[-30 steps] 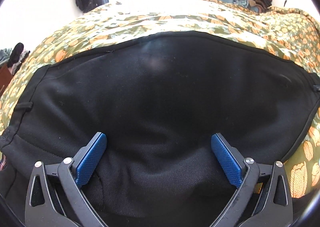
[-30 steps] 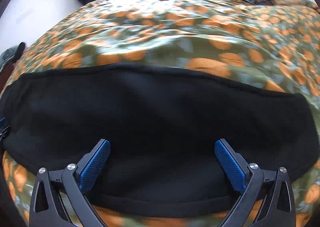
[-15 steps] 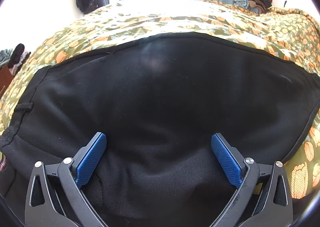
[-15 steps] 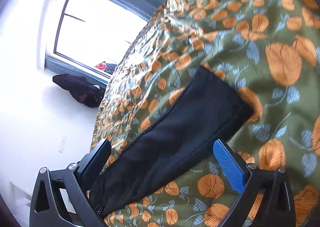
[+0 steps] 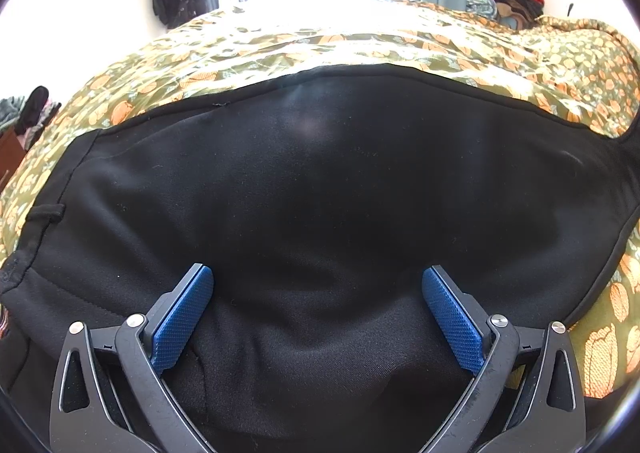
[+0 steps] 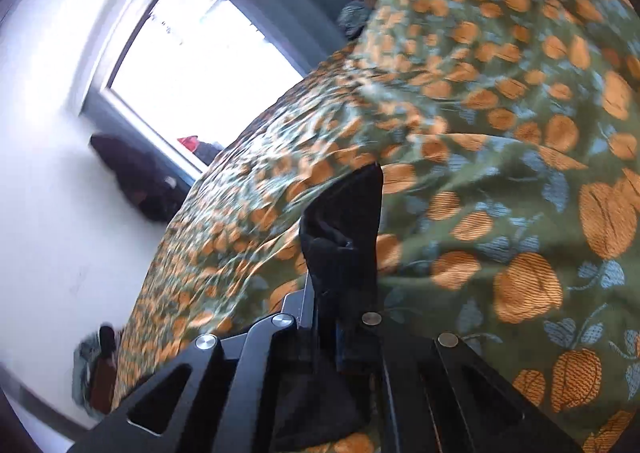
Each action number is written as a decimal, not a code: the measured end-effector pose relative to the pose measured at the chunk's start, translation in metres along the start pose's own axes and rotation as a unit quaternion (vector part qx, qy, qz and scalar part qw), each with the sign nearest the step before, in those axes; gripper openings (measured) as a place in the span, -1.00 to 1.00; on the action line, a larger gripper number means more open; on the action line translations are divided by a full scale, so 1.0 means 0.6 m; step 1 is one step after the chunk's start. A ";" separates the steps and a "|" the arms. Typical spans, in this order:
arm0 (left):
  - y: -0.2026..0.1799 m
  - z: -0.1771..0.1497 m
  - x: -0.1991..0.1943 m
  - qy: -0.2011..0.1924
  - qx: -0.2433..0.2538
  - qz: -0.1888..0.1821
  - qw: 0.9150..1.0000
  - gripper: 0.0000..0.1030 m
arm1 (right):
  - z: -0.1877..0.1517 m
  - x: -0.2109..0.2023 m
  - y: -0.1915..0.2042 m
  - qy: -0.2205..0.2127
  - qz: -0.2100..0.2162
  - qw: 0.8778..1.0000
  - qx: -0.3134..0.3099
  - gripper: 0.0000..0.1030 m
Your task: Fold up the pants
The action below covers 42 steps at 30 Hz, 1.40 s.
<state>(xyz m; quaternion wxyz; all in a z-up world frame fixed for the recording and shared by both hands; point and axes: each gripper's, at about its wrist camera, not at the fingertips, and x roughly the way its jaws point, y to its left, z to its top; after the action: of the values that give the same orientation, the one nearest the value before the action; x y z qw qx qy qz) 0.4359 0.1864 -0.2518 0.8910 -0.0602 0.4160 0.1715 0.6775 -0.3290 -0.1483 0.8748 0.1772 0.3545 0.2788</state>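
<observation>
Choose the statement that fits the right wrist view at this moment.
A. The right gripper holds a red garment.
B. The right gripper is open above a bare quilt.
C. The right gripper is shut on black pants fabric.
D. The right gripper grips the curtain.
C: the right gripper has its jaws closed on a bunched fold of the black pants, raised above the quilt.

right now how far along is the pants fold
Early. Done: the black pants lie spread flat on the patterned bedspread. In hand: the right tongs have just closed on a bunch of black fabric and hold it off the bedspread, while the left tongs sit open over the upper part of the pants, gripping nothing. Left: carrying that end over to make the fold; no finished fold shows.
</observation>
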 end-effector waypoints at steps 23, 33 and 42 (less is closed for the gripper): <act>-0.012 0.025 0.001 0.047 0.015 0.032 0.998 0.99 | -0.323 -0.511 -0.075 -0.023 -0.346 0.936 0.053 0.91; -0.067 -0.027 -0.220 0.022 0.029 -0.049 0.998 0.98 | -0.463 -0.347 0.264 0.025 -0.100 0.992 -0.077 0.95; -0.149 -0.229 -0.244 0.060 0.101 -0.093 0.989 0.99 | -0.564 -0.234 0.298 0.140 -0.101 0.970 -0.169 0.95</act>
<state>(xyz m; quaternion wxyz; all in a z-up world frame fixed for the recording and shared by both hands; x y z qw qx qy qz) 0.2814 0.0309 -0.2322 0.8782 -0.0180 0.4761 0.0411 0.2861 -0.2371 -0.2165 0.8573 -0.0508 0.4372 0.2670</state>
